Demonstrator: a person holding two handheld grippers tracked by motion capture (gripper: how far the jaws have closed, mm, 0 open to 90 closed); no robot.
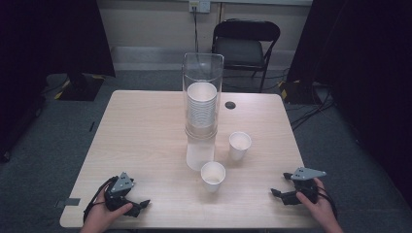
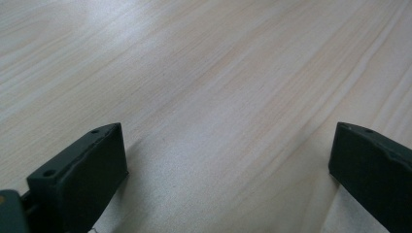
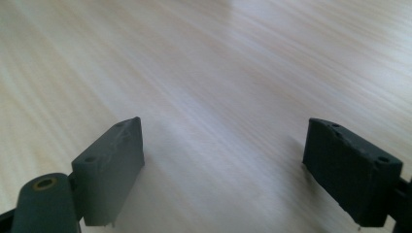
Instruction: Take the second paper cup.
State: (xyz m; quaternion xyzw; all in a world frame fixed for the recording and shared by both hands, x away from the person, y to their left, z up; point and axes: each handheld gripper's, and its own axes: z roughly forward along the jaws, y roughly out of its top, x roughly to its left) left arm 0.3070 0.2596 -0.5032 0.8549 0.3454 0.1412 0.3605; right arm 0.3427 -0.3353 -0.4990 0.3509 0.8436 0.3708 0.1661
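Pale wood table point(image 1: 145, 131) is seen from the high view, a clear tube point(image 1: 202, 73) of stacked cups point(image 1: 201, 109) at centre and two loose paper cups point(image 1: 213, 175) toward five o'clock. The left gripper point(image 2: 228, 160) is held wide over bare wood. The right gripper point(image 3: 223, 160) is likewise spread wide.

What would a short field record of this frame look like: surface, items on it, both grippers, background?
surface: light wooden table
dispenser: clear tube upright near table centre, holding a stack of white cups
loose cups: two upright, near cup and far cup, right of the tube's base
left gripper: open, nothing between jaws, near front left corner
right gripper: open, nothing between jaws, near front right edge
background: black chair behind table
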